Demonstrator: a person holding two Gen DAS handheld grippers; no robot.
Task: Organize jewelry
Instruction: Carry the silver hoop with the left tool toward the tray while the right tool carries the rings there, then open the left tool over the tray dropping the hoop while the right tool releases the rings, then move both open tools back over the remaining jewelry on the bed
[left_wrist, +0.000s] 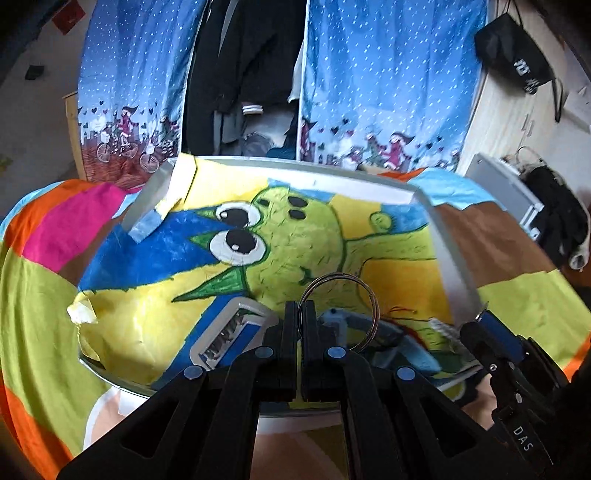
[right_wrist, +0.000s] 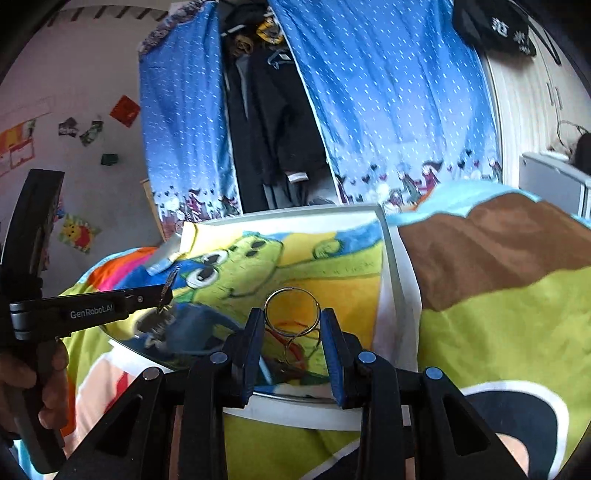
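Metal ring (left_wrist: 338, 310) pinched in left claw (left_wrist: 300, 314) (upright)

The right tool (right_wrist: 292, 343) is hanging over the near edge of a white-rimmed tray (right_wrist: 397, 280) lined with a green cartoon drawing (right_wrist: 251, 269), its blue-padded fingers (right_wrist: 334, 354) spread well apart. A thin wire hoop (right_wrist: 292, 312) is lying just ahead of and between them, touching neither as far as can be told. Off to its left, the left tool (right_wrist: 166, 291) is reaching in sideways, pinching a small silvery piece (right_wrist: 169, 284) at its tip. A hand (right_wrist: 26, 384) is gripping that handle. A patchwork cloth (right_wrist: 498, 325) is spreading to the right.
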